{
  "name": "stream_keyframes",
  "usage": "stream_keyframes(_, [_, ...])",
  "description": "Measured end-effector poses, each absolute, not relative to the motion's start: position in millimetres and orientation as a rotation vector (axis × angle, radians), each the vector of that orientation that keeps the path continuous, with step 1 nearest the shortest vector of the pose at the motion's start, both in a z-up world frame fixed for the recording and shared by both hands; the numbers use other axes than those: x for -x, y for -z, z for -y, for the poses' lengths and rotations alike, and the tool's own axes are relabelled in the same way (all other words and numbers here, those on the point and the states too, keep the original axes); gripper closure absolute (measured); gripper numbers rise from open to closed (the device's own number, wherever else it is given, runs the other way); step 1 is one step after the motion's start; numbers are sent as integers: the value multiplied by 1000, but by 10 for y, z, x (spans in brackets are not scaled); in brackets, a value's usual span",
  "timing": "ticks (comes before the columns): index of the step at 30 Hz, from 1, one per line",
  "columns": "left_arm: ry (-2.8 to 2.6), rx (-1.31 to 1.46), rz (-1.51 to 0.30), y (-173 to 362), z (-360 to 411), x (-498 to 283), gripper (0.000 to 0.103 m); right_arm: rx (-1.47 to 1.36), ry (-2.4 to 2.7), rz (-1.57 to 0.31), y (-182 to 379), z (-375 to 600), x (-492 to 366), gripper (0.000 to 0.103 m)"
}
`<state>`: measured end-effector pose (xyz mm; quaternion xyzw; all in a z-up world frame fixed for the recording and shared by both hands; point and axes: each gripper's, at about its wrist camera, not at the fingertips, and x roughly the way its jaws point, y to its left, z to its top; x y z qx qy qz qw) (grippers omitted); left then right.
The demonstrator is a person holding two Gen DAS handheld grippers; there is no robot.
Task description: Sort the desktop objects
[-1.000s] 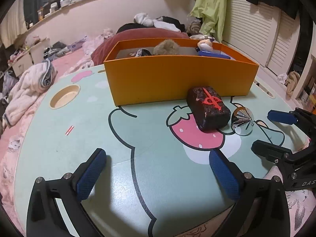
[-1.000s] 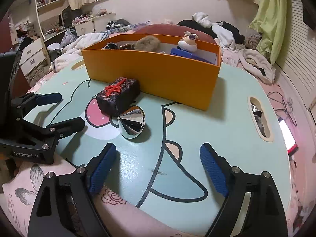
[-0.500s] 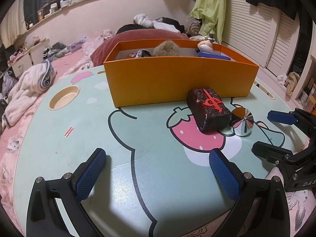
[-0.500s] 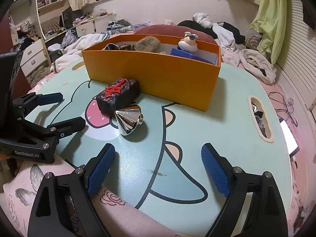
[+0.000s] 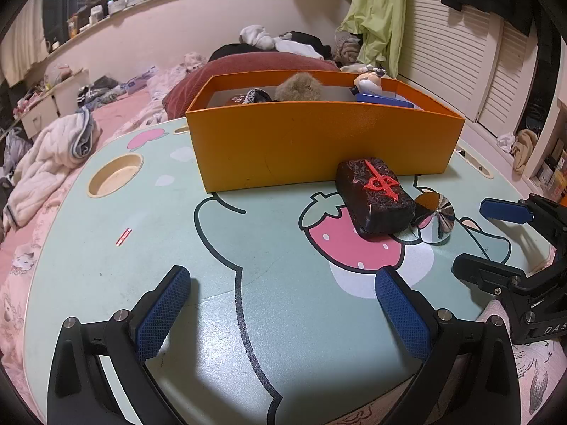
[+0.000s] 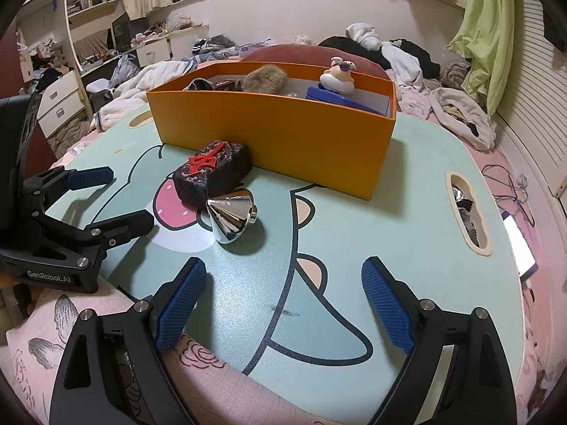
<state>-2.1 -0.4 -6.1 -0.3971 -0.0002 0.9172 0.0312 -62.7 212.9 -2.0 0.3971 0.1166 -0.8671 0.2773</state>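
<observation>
Both tongs gape with nothing between them; ahead of the left tongs [image 5: 283,304] lies the black block [image 5: 375,194] (red emblem on top), touching the chrome cone [image 6: 232,217]; right tongs [image 6: 283,295] hover nearby; orange box [image 6: 276,134] stands behind on the tabletop [image 5: 177,241].

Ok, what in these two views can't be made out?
- Box contents, both views: the front wall hides all but the tops of the fluffy ball and figurine.
- Cone, left view: partly behind the black block.
- Table slot, right view: contents too small to tell.
- Hands: out of frame.
</observation>
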Motion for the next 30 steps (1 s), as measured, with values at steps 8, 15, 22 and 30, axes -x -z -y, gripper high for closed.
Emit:
stream_keyframes(8, [-2826, 1223, 1, 63, 3, 20, 0, -1067, 2328, -313, 8, -2127, 615, 13])
stream_keyframes(15, [-2826, 1223, 1, 65, 4, 19, 0, -1066, 2327, -312, 8, -2132, 615, 13])
stream_keyframes(22, [-2826, 1223, 0, 67, 3, 18, 0, -1063, 2326, -304, -13, -2125, 605, 13])
stream_keyframes(30, [-2826, 1223, 1, 69, 3, 17, 0, -1049, 2327, -219, -34, -2145, 634, 13])
